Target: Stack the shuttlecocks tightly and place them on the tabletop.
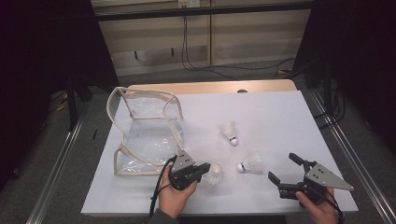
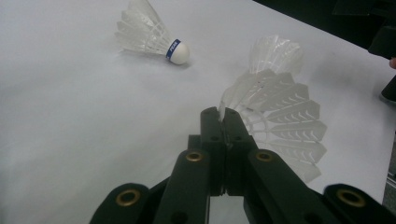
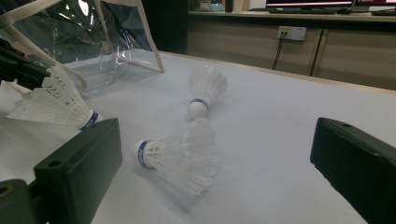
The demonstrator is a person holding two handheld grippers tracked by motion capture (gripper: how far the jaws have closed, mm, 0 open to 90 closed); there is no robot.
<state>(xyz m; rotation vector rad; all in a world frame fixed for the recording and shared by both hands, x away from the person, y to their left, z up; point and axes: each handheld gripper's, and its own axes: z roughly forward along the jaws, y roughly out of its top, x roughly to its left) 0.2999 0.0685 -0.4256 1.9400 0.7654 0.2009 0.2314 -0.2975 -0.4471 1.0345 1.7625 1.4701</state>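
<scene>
Three white feather shuttlecocks with blue-banded corks are on the white table point(image 1: 280, 116). My left gripper point(image 1: 205, 169) point(image 2: 223, 114) is shut on the feather rim of the nearest shuttlecock point(image 1: 215, 174) point(image 2: 280, 126) point(image 3: 51, 102), just right of the clear bag's front corner. A second shuttlecock point(image 1: 251, 164) point(image 3: 180, 156) lies on its side between the two grippers. The third shuttlecock point(image 1: 229, 133) point(image 2: 152, 35) point(image 3: 205, 88) lies farther back. My right gripper point(image 1: 281, 166) point(image 3: 215, 140) stands open at the front right, its jaws wide apart and pointing at the second shuttlecock without touching it.
A clear plastic bag with beige trim point(image 1: 144, 130) point(image 3: 93, 42) stands open on the left half of the table. Bare wood of the tabletop point(image 1: 210, 87) shows at the far edge. Cables point(image 1: 219, 70) trail on the floor beyond it.
</scene>
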